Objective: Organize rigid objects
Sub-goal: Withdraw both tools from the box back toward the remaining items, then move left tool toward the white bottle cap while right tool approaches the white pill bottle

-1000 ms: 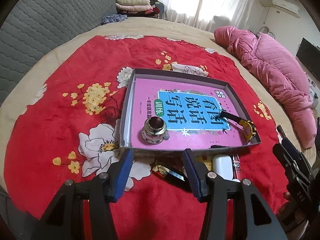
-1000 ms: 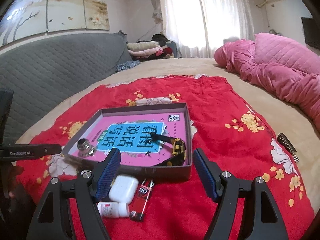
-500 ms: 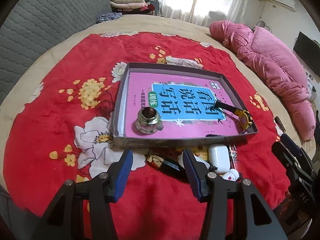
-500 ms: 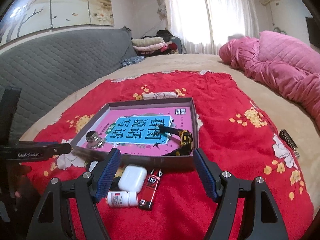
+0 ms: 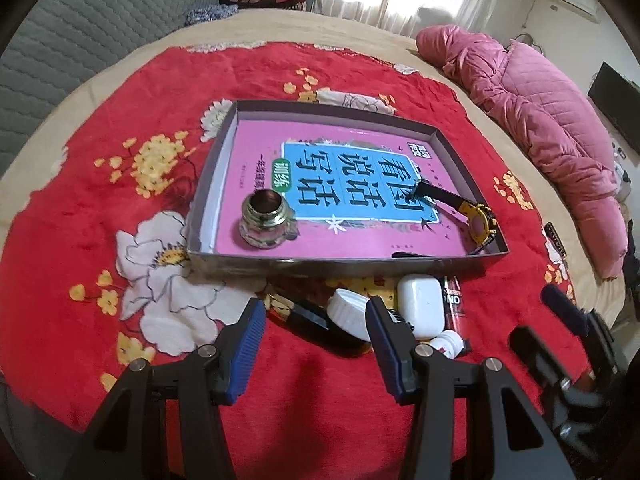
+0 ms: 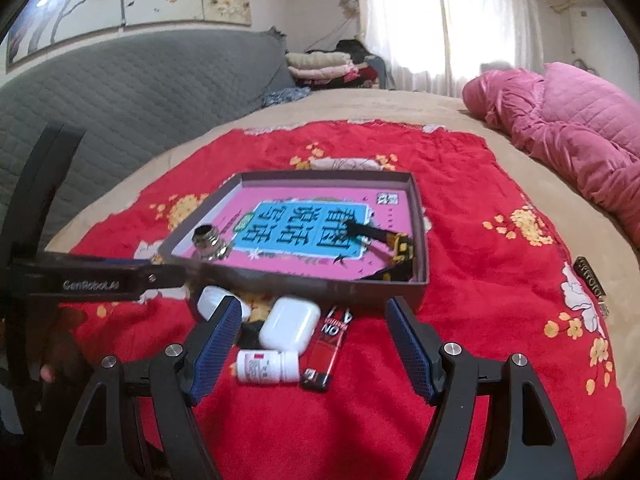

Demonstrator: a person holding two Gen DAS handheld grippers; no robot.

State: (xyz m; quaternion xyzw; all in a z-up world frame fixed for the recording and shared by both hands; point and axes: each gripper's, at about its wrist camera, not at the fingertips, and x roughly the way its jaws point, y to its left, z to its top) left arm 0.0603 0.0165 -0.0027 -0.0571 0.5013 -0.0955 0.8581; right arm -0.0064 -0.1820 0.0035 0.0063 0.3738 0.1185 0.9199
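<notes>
A wide bed (image 6: 360, 108) fills the room, with a grey quilted headboard (image 6: 132, 80) on one side and a pink quilt (image 6: 560, 128) heaped along the other. A red flowered blanket (image 5: 120, 152) is spread over the middle of the bed.

On the blanket sits a shallow grey box (image 5: 448, 144), open at the top. A pink and blue book (image 5: 344, 176) lies flat on its floor and nearly covers it. A small metal jar (image 5: 264, 220) stands upright on the book near one front corner, and a watch (image 5: 476, 220) with a yellow case and black strap lies across the book towards the other front corner.

Just outside the box's front wall is a cluster of small things on the blanket: a white earbud case (image 6: 290, 328), a red lighter (image 6: 328, 348) right beside it, a small white pill bottle (image 6: 268, 366) lying on its side in front of the case, a round white cap (image 5: 348, 316), and a dark flat object (image 5: 316, 322) partly under the cap that I cannot make out.

The left gripper (image 5: 316, 344) hangs above this cluster with its jaws wide apart and nothing between the pads. The right gripper (image 6: 314, 350) hangs over the case, bottle and lighter, jaws equally spread and gripping nothing. A small dark object (image 6: 590, 280) lies apart, at the blanket's edge.
</notes>
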